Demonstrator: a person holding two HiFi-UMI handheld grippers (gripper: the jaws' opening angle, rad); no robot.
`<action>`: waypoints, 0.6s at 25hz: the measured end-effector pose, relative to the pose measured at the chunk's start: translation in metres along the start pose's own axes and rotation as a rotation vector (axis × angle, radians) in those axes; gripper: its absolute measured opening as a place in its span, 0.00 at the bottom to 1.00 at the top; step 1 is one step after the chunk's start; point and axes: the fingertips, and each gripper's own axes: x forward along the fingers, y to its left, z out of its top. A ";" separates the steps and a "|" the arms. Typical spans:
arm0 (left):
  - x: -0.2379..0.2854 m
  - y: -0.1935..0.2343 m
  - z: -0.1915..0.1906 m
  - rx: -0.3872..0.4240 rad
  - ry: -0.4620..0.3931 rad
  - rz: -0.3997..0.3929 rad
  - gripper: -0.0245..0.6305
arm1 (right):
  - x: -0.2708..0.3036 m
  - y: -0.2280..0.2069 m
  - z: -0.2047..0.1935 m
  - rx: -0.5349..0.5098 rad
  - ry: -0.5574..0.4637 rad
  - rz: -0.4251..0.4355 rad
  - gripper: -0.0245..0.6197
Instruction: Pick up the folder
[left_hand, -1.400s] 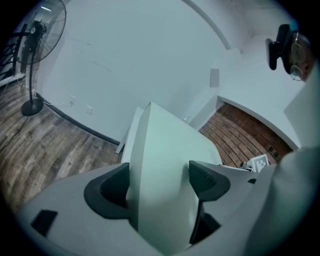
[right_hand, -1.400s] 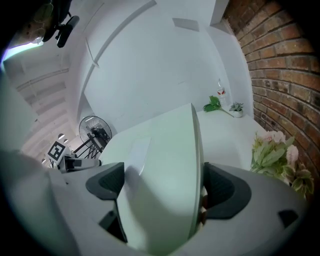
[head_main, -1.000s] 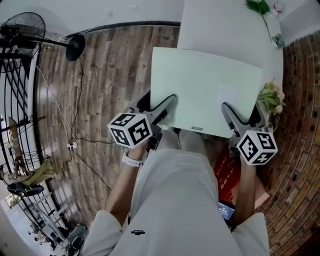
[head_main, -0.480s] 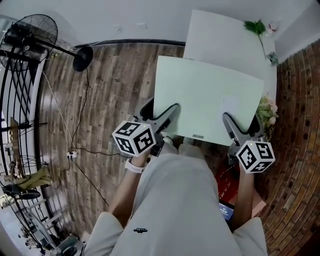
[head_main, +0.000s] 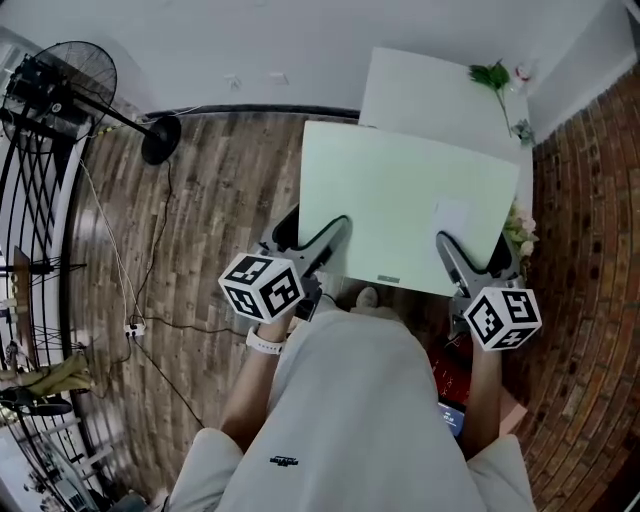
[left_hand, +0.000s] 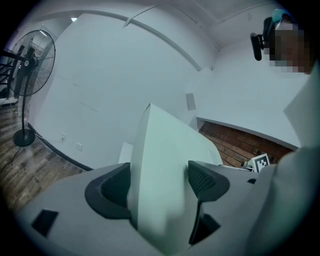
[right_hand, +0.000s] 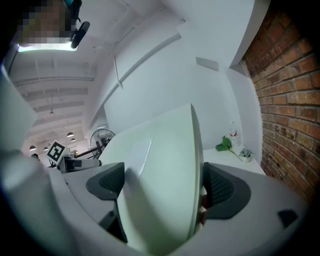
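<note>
Wood-plank floor fills most of the head view, with a white desk by the far wall and a standing fan off to the left; the pale green folder is off the desk, held roughly flat in the air in front of the person; the left hand-held gripper is clamped on its near edge at the left and the right hand-held gripper at the right, each with the cover pinched between its jaws; the folder looks light, thin and smooth, probably stiff enough to stay flat yet liable to flex or slide, so two holds well apart along one edge seem sound; a harder squeeze might crease it.
</note>
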 end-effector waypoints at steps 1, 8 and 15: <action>-0.002 -0.001 0.003 0.005 -0.006 -0.004 0.61 | -0.002 0.002 0.003 -0.003 -0.008 0.001 0.79; -0.010 -0.004 0.014 0.028 -0.046 -0.012 0.61 | -0.005 0.012 0.013 -0.028 -0.053 0.003 0.79; -0.019 -0.012 0.023 0.058 -0.081 -0.011 0.60 | -0.012 0.018 0.022 -0.042 -0.085 0.014 0.79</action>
